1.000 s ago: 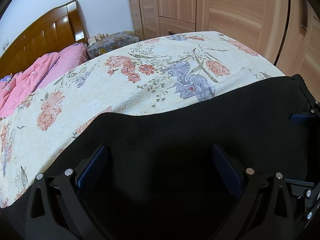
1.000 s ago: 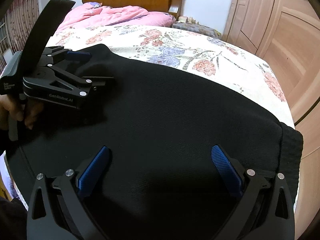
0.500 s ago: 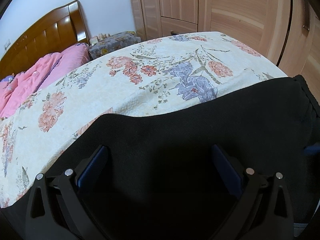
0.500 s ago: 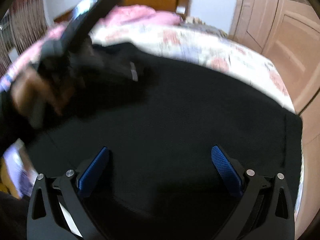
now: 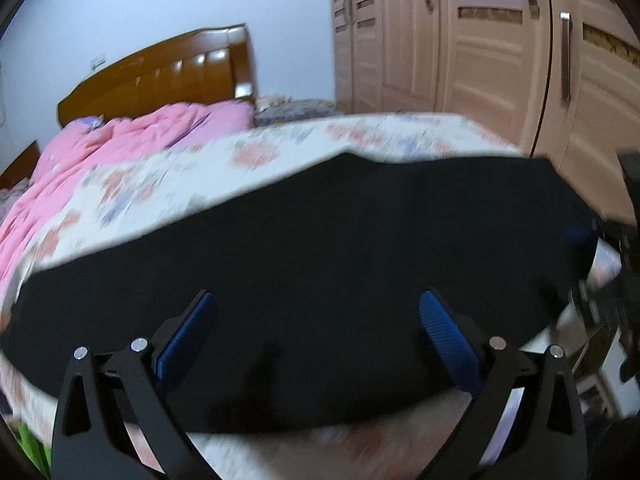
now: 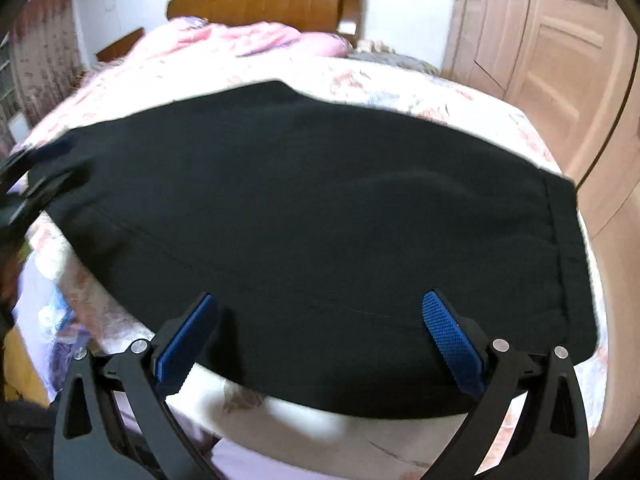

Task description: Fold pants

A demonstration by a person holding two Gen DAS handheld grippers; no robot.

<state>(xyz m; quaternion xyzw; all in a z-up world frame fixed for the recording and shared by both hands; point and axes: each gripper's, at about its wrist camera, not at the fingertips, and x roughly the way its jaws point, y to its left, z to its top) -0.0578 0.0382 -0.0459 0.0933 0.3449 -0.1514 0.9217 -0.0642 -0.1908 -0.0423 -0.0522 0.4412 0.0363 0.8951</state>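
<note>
A: Where are the pants (image 6: 312, 216)?

B: Flat on the bed (image 6: 500, 112), near its foot edge, lying across it. They look black, a wide slab of cloth. From the right wrist, a band with a seam runs down their right end, and a stitched line crosses the cloth nearer the camera.

A: And the right gripper (image 6: 320, 336)?

B: Its blue pads (image 6: 448, 336) stand wide apart, with nothing between them. It sits at the near edge of the pants, roughly mid-length; I cannot tell if it touches the cloth.

A: The left gripper (image 5: 320, 336)?

B: The same, fingers spread and nothing held. It faces the pants (image 5: 304, 248) from the near edge too. The view is blurred, so contact is unclear.

A: Do they see each other?

B: In the right view a dark, smeared shape at the far left edge is the left gripper, at the left end of the pants. In the left view a blue pad shows at the right end of the cloth.

A: What else is there?

B: A pink quilt (image 5: 120, 148) bunched against a wooden headboard (image 5: 168, 76), the floral sheet (image 5: 192, 172) under the pants, and a wardrobe (image 5: 480, 40) beyond the bed.
</note>
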